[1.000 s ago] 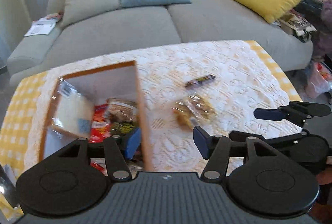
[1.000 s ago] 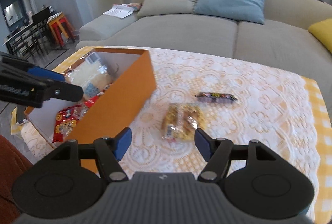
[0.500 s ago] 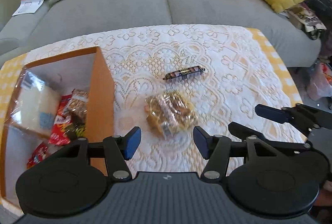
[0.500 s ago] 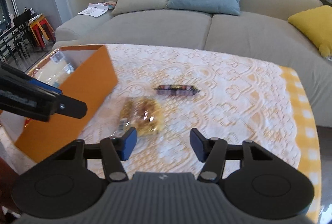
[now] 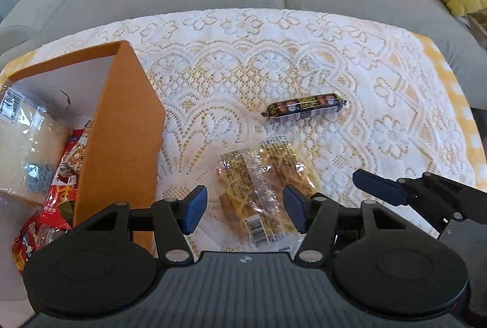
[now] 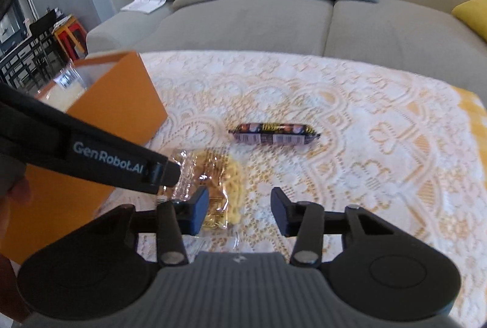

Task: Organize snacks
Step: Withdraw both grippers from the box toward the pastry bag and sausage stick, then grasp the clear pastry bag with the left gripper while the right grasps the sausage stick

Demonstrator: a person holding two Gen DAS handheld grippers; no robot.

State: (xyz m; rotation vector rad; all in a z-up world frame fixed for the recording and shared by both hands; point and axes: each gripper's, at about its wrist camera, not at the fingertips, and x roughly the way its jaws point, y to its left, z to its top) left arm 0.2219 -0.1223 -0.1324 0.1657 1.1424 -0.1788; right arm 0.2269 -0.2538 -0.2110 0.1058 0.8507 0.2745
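Snacks: 2 loose on worktop [image 5: 350,54], rest already in orange box [image 5: 121,130].
Noodle pack [image 5: 261,191] lies just right of box wall, betw. left gripper [image 5: 243,206] pads, spread wide, not pressing; angled steeply down, prob. to lift it in. Right gripper [image 6: 240,209] has just been closing, nothing betw. pads; dark sausage stick [image 6: 274,134] beyond.

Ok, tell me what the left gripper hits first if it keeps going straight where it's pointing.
Most likely the clear packet of yellow snacks: it lies on the lace tablecloth right between the left gripper's open jaws, with nothing in front of it. How close the pads are is unclear.
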